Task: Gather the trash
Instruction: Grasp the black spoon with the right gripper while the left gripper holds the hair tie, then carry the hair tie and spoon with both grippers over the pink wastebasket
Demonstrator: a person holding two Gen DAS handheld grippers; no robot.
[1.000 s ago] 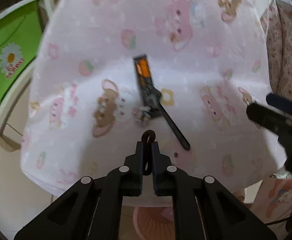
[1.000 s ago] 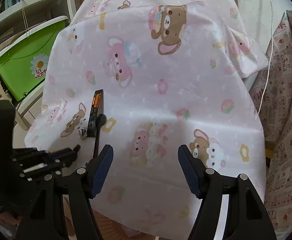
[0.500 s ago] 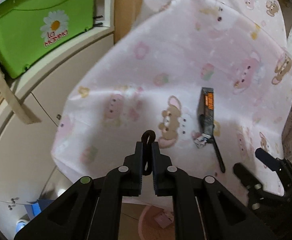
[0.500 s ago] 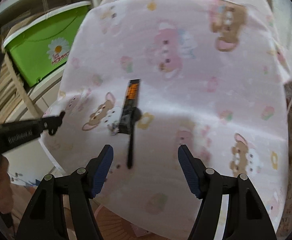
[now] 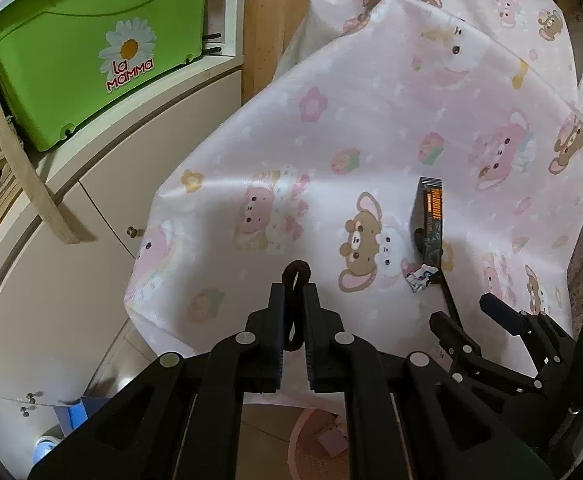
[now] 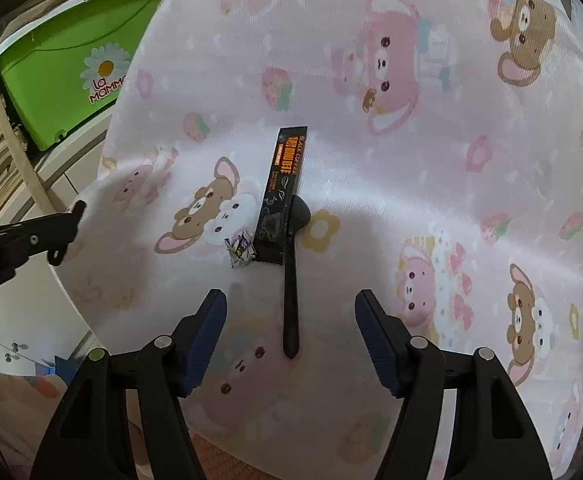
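Pink basket [image 5: 315, 440] shows only on your left view, below the bench edge. Left claw [image 5: 294, 292] clenches a dark loop [image 5: 296, 276]; right claw [image 6: 289, 312], closing, straddles the black plastic spoon [image 6: 291, 280] with room around.

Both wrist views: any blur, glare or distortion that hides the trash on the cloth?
Left wrist view: sharp, with strong fisheye bending at the green box; the coffee sachet is readable. Right wrist view: sharp in the centre, with a bright sheen across the tablecloth that hides neither the black spoon nor the crumpled scrap; the edges are dark and stretched.
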